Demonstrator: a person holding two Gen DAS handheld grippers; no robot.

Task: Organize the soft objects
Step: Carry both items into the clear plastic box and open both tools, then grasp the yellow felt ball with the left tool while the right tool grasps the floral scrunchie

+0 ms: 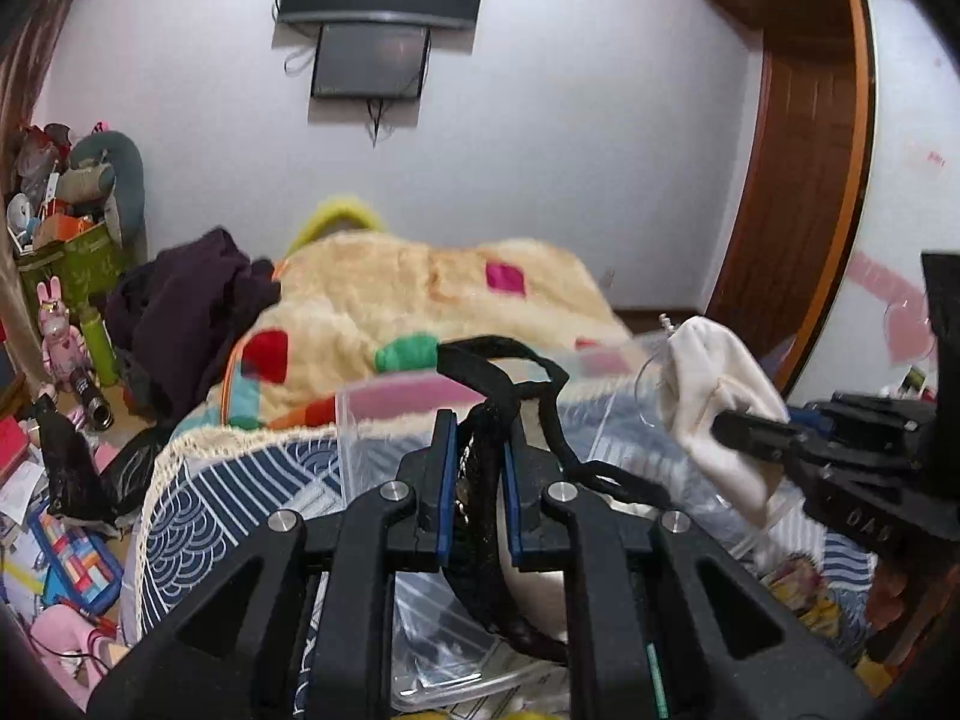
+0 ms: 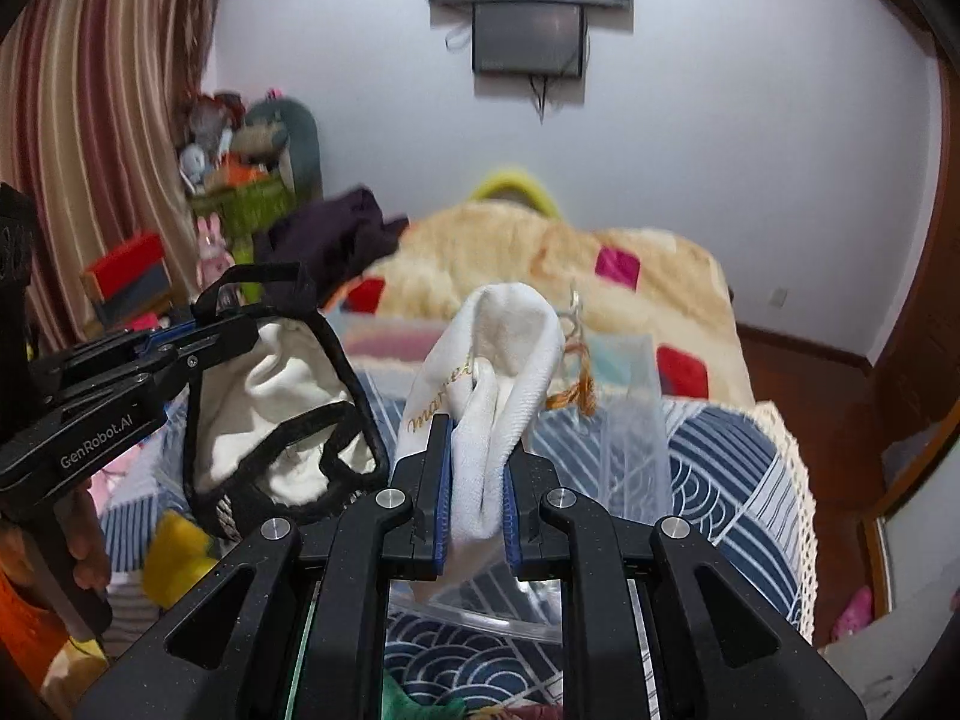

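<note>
i saw the bed [image 2: 738,456] fill most of both views, its blue-and-white wave-patterned cover under a fluffy cream blanket [image 1: 390,294] with coloured patches. a dark purple garment [image 1: 186,312] lay heaped at the blanket's left edge. clear plastic bags [image 1: 372,426] were spread over the cover in front of the blanket. between my two claws hung a white cloth bag [image 2: 264,414] with black trim and black straps, lifted clear of the bed. my left claw [image 1: 478,456] was pressed together on the black strap [image 1: 504,360], the blue pads pinching the dark webbing between them. my right claw [image 2: 478,468] was clamped on a fold of the same bag's white fabric [image 2: 492,384], which stood up from the pads in a hump bearing gold lettering. a hand [image 2: 84,546] gripped the left claw's handle at the lower left of the right wrist view.
</note>
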